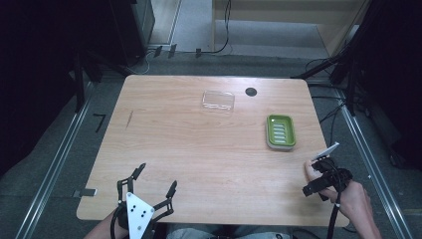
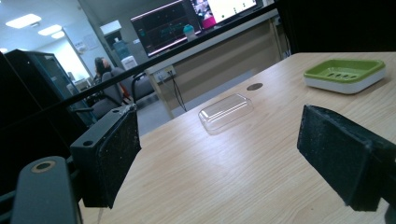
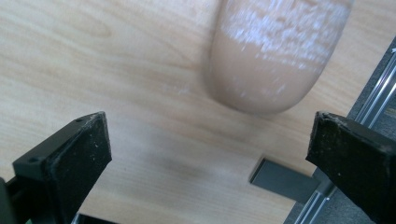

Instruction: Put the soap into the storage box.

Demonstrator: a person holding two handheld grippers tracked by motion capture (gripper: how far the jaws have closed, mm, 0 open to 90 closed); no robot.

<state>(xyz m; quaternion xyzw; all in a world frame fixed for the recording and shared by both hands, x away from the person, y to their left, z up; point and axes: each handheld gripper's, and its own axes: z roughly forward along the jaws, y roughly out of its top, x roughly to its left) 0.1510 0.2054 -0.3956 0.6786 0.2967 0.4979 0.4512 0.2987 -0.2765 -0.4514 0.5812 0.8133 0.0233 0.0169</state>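
Right gripper hovers at the lower right of the high view, jaws spread wide around nothing, pointing down at a pale soap bar on the table edge, lined up to grab it; green soap dish waits just above.

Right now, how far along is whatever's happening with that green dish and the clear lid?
Nothing looks done yet. The green soap dish and the clear lid lie apart on the table, untouched. Both claws are open and hold nothing: the left claw near the front edge, the right claw at the right edge. Every step is still left.
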